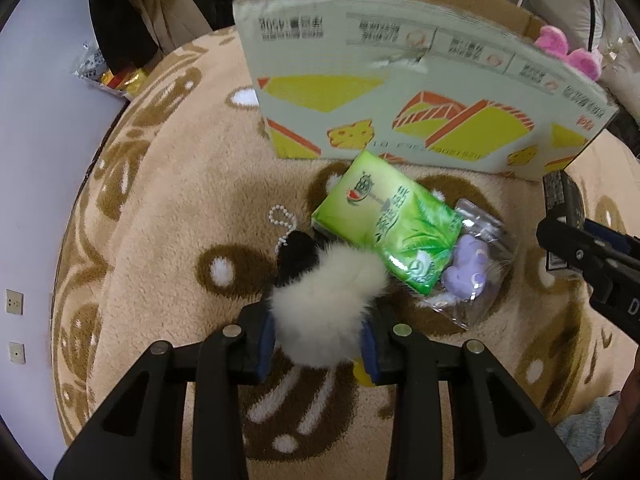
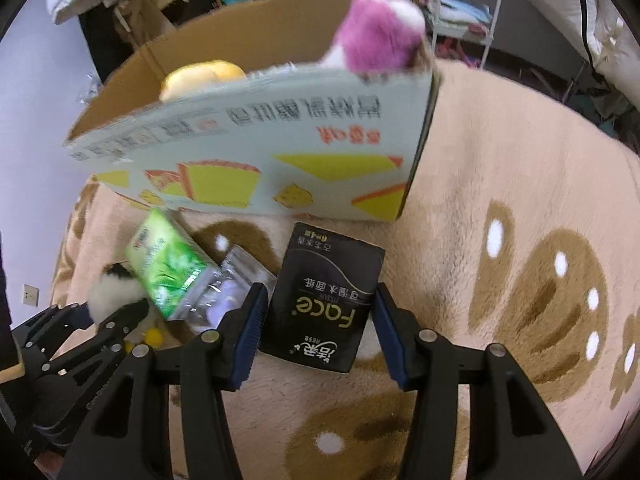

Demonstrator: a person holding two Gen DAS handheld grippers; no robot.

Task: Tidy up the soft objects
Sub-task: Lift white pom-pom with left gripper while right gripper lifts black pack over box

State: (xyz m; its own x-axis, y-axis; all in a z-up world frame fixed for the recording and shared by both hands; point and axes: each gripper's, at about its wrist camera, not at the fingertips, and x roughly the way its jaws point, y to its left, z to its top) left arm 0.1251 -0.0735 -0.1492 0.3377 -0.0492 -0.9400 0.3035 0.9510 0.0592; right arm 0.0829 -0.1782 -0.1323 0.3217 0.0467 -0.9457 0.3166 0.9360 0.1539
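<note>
Beige carpet (image 1: 168, 208) with brown bear-face patterns covers the floor, and a cardboard box (image 1: 400, 92) printed with yellow cheese shapes stands ahead of both sets of fingers, a pink plush (image 2: 380, 36) and a yellow plush (image 2: 200, 76) showing over its rim. On the left gripper (image 1: 320, 340) the blue-padded fingers (image 1: 266, 340) are pressed into the sides of a fluffy white toy (image 1: 324, 300), the fur bulging out between them. The toy's long axis runs away from the fingers, up and to the left, with its black end (image 1: 298, 252) farthest out and a white bead chain (image 1: 282, 220) trailing beyond that on the carpet. Just past the toy, to the right of the fingertips, lies a green tissue pack (image 1: 388, 232), its long axis slanting from upper left to lower right, one short end near the box. Against its right edge sits a clear bag with a purple toy (image 1: 470, 264) inside. On the right gripper (image 2: 320, 328) the fingers (image 2: 252, 328) are clamped on the long edges of a black tissue pack (image 2: 326, 300), which is tilted, its long axis pointing forward toward the box and its near end between the pads. From the right wrist view, the left gripper and the white toy sit off to the left of the fingers.
</note>
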